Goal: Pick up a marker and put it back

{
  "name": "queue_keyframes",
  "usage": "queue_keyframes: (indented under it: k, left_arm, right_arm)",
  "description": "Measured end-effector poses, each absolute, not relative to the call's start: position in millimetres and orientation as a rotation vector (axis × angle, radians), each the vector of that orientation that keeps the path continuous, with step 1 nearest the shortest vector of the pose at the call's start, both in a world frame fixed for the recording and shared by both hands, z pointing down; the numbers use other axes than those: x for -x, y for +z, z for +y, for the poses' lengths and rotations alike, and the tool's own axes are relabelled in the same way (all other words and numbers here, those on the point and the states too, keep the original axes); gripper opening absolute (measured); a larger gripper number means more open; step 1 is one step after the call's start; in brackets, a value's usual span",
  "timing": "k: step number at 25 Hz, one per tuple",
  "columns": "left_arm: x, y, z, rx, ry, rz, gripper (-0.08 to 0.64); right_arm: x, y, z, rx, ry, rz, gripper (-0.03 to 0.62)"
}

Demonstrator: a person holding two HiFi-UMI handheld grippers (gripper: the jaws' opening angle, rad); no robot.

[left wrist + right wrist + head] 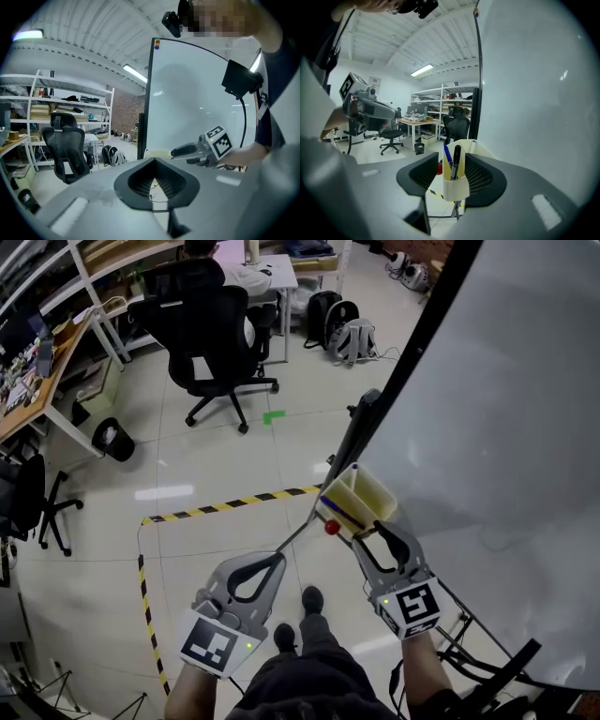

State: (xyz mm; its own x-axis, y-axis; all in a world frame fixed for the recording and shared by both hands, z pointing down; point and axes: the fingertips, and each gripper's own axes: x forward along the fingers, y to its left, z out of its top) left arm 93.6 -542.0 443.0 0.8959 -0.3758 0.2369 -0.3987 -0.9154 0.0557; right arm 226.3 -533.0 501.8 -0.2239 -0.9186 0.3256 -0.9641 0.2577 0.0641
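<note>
A cream marker holder (367,495) hangs at the left edge of the whiteboard (487,427). In the right gripper view the holder (455,188) carries a black marker (455,161) and a blue marker (447,157), both upright. A small red thing (331,527) sits by its lower corner. My right gripper (367,532) is open just short of the holder, and in its own view the right gripper (451,161) has one jaw on each side of the holder's front, nothing gripped. My left gripper (276,562) is shut and empty, lower left of the holder.
A black office chair (211,334) stands on the tiled floor behind, with a black bin (112,439) to its left and backpacks (342,329) at the back. Yellow-black tape (234,502) runs across the floor. The whiteboard's stand legs (478,643) spread near my feet.
</note>
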Motion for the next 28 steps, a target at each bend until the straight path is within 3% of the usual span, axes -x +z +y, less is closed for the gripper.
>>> queue_keyframes:
  k: [4, 7, 18, 28]
  left_arm:
    - [-96, 449, -542, -2.966, 0.36, -0.583, 0.006]
    - [-96, 450, -541, -2.963, 0.361, -0.578, 0.006]
    - [-88, 451, -536, -2.958, 0.369, -0.595, 0.006]
    - [-69, 419, -530, -3.005, 0.292, -0.65, 0.006]
  right_arm:
    - [-228, 507, -534, -1.756, 0.217, -2.211, 0.134]
    - [-231, 511, -532, -1.782, 0.228, -2.185, 0.04]
    - [-228, 504, -532, -1.777, 0.178, -2.2, 0.04]
    - [-214, 433, -529, -1.783, -0.035, -2.259, 0.04]
